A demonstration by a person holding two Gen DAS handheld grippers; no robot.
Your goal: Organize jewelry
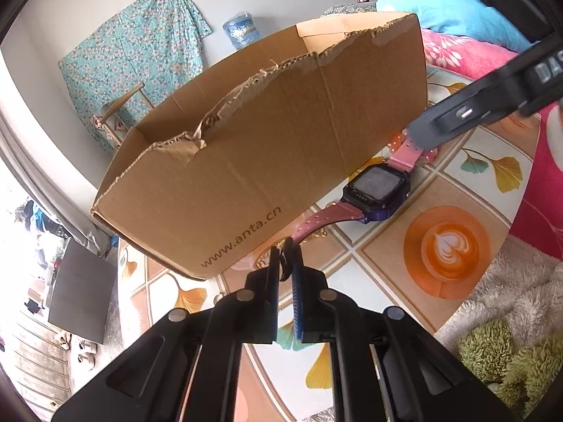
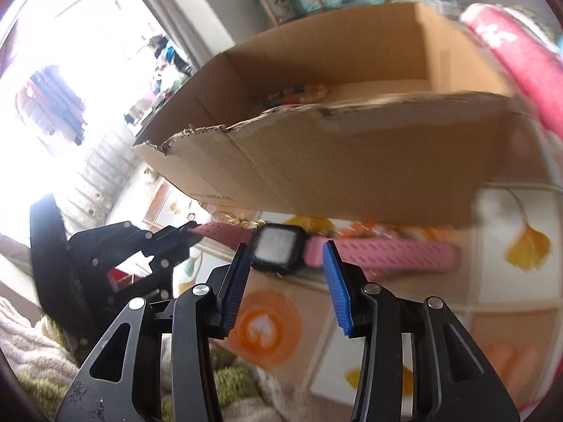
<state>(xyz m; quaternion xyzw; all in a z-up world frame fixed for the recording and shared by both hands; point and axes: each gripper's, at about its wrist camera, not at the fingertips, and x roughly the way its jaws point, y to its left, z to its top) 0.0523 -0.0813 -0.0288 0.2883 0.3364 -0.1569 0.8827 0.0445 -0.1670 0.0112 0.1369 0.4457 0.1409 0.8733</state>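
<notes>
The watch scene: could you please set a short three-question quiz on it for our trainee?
1. True or false: the left gripper is shut on one end of the watch strap.
2. Where does the watch lie? A) inside the cardboard box B) on the patterned tablecloth in front of the box C) on the green fluffy blanket
3. How do the jaws of the right gripper stand?

Key: 1 true. 2 B. 3 apart, not pressing on the watch.
</notes>
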